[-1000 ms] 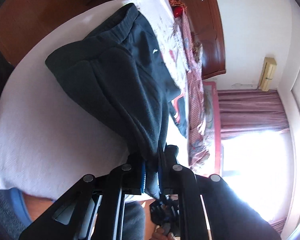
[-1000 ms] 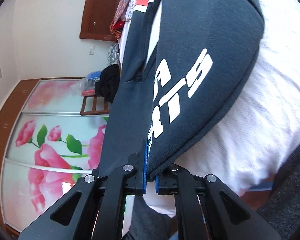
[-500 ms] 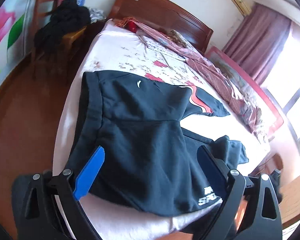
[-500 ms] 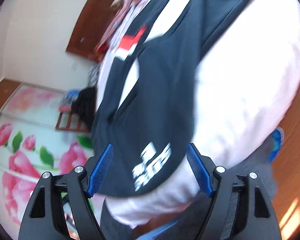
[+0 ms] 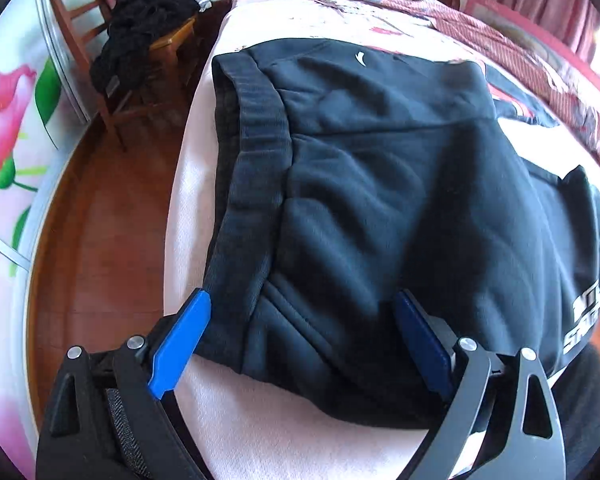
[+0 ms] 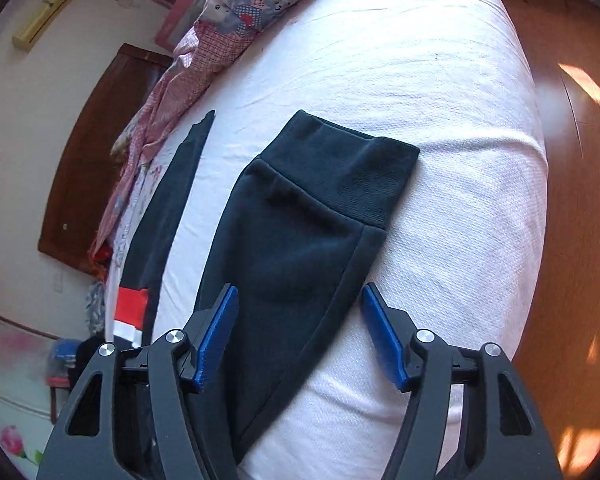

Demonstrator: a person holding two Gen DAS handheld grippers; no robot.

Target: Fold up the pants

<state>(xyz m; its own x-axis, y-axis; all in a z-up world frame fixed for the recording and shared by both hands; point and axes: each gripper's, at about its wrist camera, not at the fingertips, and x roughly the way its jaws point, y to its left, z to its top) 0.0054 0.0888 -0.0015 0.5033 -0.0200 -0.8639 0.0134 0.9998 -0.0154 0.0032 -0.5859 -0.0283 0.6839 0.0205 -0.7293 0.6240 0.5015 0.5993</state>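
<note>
Over dark pants, both grippers tilt downward.

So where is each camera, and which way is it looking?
Left wrist: sits on the left gripper, looking down at the waistband end of the pants on the bed, toward a chair; only its open fingers show.
Right wrist: sits on the right gripper, looking down at a leg cuff, toward the checked blanket; only its closing fingers show, nothing pinched.
Shared: the same dark pants, white bed and headboard.
</note>
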